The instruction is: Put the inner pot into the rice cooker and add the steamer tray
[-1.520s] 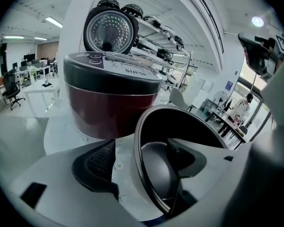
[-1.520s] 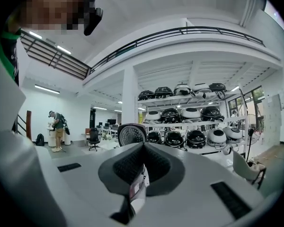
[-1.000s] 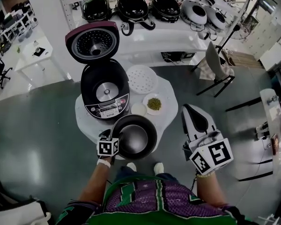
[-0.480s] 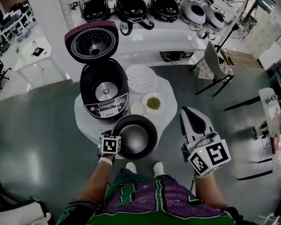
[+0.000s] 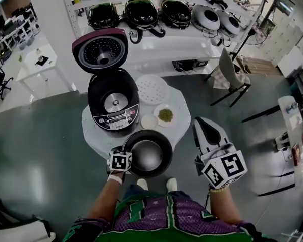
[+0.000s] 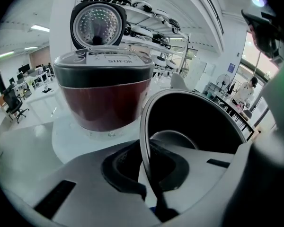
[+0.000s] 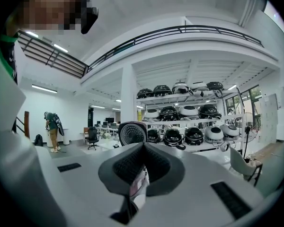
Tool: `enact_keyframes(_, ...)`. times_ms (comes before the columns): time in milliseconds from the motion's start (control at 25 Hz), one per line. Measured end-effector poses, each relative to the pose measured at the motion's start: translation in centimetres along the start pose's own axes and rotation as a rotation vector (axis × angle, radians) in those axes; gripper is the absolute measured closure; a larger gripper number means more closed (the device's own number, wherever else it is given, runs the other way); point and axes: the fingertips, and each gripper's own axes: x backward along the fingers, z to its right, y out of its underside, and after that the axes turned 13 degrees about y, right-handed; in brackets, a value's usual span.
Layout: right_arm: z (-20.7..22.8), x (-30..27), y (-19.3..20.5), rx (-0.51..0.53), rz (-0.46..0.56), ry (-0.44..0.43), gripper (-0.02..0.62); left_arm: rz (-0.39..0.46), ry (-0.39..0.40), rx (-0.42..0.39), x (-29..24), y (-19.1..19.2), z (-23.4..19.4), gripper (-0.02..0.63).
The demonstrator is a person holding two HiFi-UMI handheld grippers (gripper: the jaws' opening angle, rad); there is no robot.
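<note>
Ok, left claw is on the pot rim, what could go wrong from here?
1. The left claw pinches the inner pot at one spot on its rim only; when lifted, the pot may tilt or slip out.
2. The small white dish and the dish of green beans sit close by, near the way to the rice cooker; a low swing could clip them.

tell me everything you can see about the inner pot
The inner pot is a round, dark, metal-looking bowl with a thin rim and a paler, shiny bottom; it is empty and mouth up. It sits at the near edge of the round white table, in front of the open rice cooker. The left gripper is shut on its rim.
</note>
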Motion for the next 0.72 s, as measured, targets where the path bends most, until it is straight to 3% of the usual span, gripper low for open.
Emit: enact_keyframes(720, -2.9, -0.1, -3.2, -0.032, 0.091, 0.007, 0.589, 0.229, 0.110, -0.074, 9.5, -8.2, 3.8, 0.580)
